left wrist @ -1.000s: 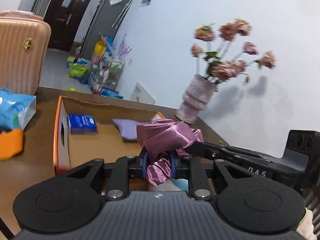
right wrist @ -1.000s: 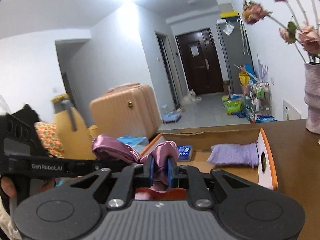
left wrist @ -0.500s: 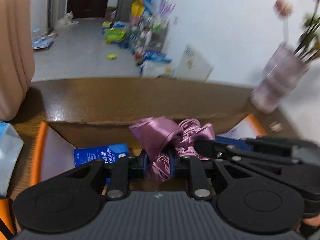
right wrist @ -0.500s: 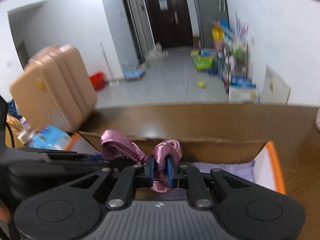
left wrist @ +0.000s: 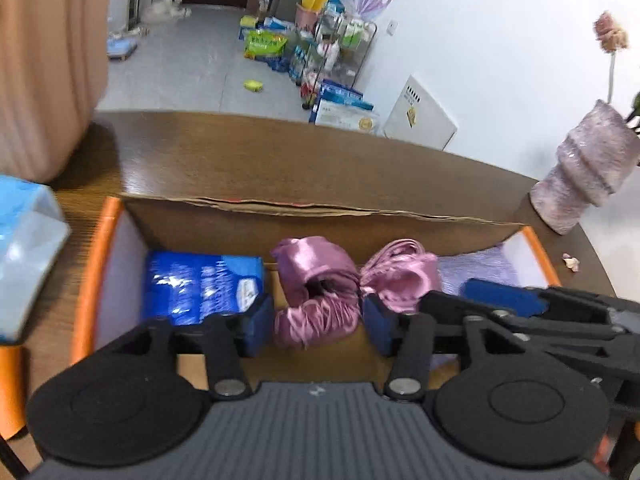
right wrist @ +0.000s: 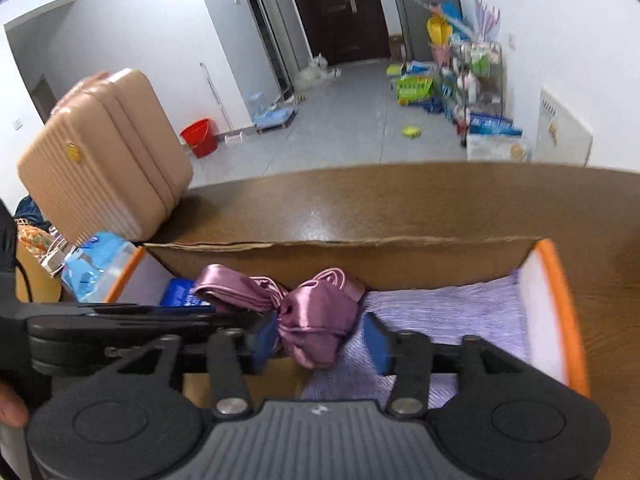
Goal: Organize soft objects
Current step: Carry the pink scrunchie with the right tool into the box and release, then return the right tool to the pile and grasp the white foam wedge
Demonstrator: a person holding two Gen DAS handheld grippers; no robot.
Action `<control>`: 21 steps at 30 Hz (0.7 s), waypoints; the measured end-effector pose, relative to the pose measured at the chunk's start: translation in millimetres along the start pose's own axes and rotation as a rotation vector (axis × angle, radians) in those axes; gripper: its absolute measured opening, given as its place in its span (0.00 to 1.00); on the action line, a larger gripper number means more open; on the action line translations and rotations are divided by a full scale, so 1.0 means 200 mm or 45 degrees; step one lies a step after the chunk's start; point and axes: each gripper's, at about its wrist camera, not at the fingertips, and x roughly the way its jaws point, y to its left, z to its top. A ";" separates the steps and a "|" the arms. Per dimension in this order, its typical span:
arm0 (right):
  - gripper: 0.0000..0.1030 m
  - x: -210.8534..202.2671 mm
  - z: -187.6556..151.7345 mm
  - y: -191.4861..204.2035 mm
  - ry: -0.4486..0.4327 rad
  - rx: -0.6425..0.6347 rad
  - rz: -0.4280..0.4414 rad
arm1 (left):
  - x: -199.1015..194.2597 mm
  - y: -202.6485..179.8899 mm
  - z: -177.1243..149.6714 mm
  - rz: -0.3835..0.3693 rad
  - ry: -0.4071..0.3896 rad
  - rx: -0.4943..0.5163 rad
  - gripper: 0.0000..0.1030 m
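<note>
A pink satin cloth (left wrist: 320,292) lies bunched in the middle of an open cardboard box (left wrist: 320,210) with orange end flaps. My left gripper (left wrist: 318,324) is open, its blue pads on either side of the cloth's left end. My right gripper (right wrist: 322,342) is open around the cloth's right end (right wrist: 316,320). Each gripper shows in the other's view, the right one (left wrist: 520,320) beside the left. A blue tissue pack (left wrist: 204,288) lies at the box's left, a lilac folded cloth (right wrist: 448,312) at its right.
The box sits on a brown table (left wrist: 280,156). A pink ribbed vase (left wrist: 584,172) stands at the far right. A peach suitcase (right wrist: 104,156) stands at the far left. A blue plastic bag (left wrist: 24,252) and an orange item (left wrist: 10,388) lie left of the box.
Both grippers went down into the box with the pink cloth and opened. The cloth now rests in the box between the tissue pack and the lilac cloth.
</note>
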 end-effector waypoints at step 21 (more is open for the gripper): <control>0.83 -1.35 -0.72 0.11 -0.257 -0.176 -0.009 | -1.31 -0.11 -0.98 -0.059 -0.264 0.285 0.87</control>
